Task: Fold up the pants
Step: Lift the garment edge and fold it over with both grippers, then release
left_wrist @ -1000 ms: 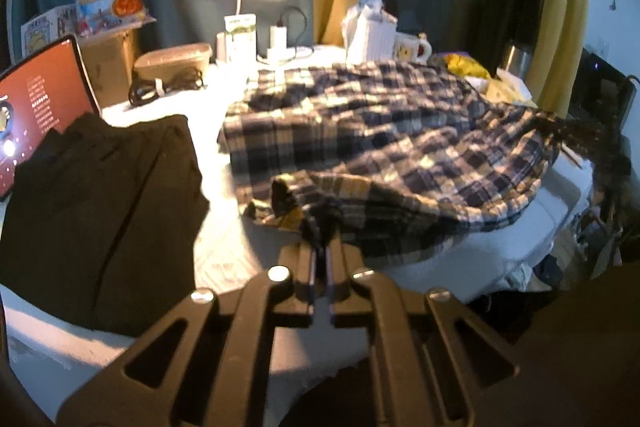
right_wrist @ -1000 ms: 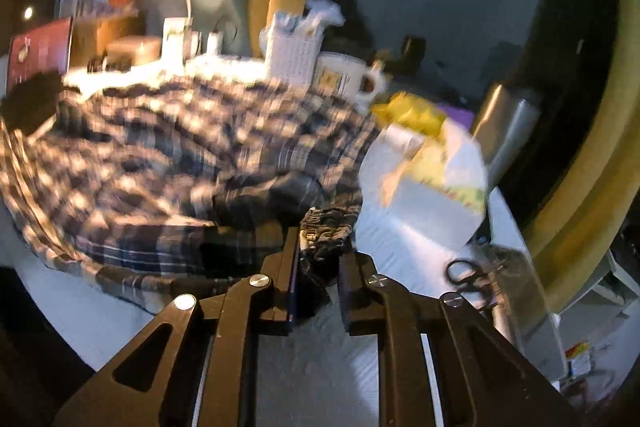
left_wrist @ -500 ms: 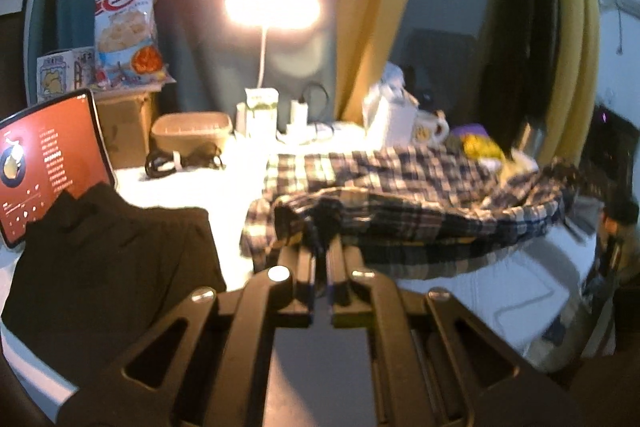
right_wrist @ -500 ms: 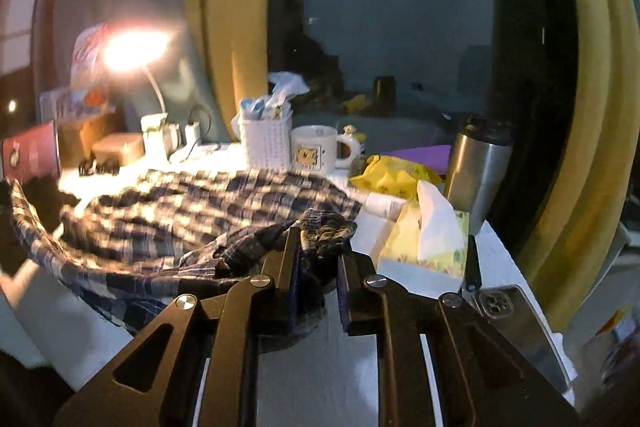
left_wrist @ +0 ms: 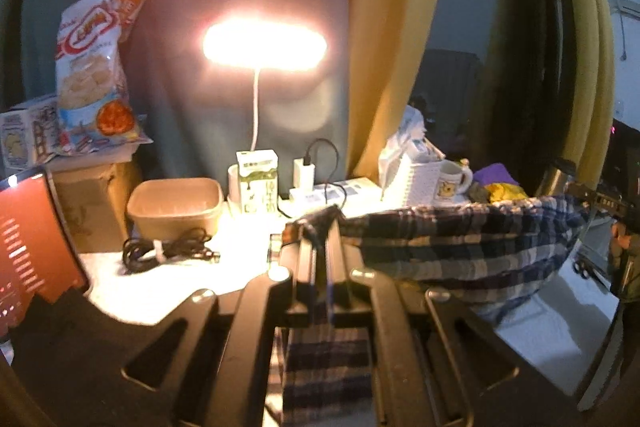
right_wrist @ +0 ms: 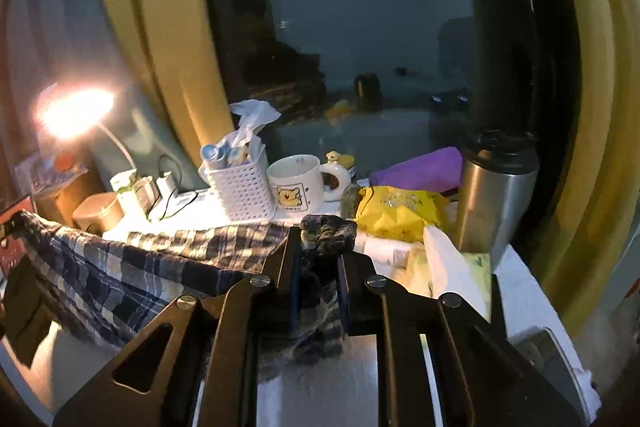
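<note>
White table (left_wrist: 180,287) under a lit lamp (left_wrist: 264,45), yellow curtains (left_wrist: 392,47) behind.

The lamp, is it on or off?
On. The lamp glows bright white on its thin stalk and lights the carton and the tub below it. The right wrist view shows the same glare.

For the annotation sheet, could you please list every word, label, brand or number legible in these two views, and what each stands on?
No text can be read for certain.
Snack bag: red brand lettering, too blurred.
Green-and-white carton: print too small.
Red tablet screen: white lines, too small.
Illustrated box: no legible print.
Bear mug: a picture only, caption unreadable.
Yellow bag: faint print, unreadable.
</note>
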The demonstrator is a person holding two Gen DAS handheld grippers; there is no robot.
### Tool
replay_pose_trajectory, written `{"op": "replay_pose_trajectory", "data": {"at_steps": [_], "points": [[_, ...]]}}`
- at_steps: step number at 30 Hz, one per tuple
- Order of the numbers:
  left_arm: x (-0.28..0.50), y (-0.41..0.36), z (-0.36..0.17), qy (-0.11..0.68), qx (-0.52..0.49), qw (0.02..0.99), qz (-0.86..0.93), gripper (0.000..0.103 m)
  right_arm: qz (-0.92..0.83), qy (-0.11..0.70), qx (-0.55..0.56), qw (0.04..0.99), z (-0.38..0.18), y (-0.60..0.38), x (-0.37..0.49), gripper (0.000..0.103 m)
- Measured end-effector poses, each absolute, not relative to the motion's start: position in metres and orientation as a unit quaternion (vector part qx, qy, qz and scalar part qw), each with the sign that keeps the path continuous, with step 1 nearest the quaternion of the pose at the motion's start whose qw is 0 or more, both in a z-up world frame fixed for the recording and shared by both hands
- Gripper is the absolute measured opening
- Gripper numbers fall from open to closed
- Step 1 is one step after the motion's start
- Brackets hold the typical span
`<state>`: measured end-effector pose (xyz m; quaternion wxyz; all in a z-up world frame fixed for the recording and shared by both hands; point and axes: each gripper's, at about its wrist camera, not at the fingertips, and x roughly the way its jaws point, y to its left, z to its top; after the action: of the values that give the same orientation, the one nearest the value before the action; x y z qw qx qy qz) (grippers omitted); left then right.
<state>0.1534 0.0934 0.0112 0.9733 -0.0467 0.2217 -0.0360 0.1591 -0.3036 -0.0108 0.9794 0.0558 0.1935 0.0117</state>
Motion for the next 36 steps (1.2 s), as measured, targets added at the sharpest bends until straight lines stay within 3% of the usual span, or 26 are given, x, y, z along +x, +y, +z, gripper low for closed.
{"op": "replay_pose_trajectory", "data": {"at_steps": [14,20,22,24,25,26,36], "points": [[0.301,0.136,-0.037,0.285,-0.083,0.955,-0.022,0.003,0.006,0.259,0.104,0.96,-0.045,-0.312,0.286,0.017],[0.35,0.147,-0.077,0.35,-0.083,0.933,-0.017,0.005,0.002,0.292,0.103,0.951,-0.058,-0.309,0.332,0.017],[0.36,0.151,-0.086,0.371,-0.088,0.924,-0.025,0.006,-0.004,0.3,0.098,0.949,-0.061,-0.307,0.342,0.023],[0.364,0.158,-0.088,0.38,-0.098,0.92,-0.025,0.008,-0.015,0.297,0.09,0.951,-0.06,-0.306,0.347,0.042],[0.363,0.161,-0.086,0.379,-0.102,0.919,-0.025,0.01,-0.021,0.289,0.084,0.953,-0.058,-0.304,0.346,0.06],[0.36,0.166,-0.082,0.372,-0.107,0.922,-0.026,0.011,-0.024,0.28,0.077,0.957,-0.054,-0.303,0.343,0.071],[0.312,0.191,-0.056,0.347,-0.13,0.929,-0.011,0.016,0.008,0.283,0.037,0.958,-0.047,-0.285,0.298,0.074]]}}
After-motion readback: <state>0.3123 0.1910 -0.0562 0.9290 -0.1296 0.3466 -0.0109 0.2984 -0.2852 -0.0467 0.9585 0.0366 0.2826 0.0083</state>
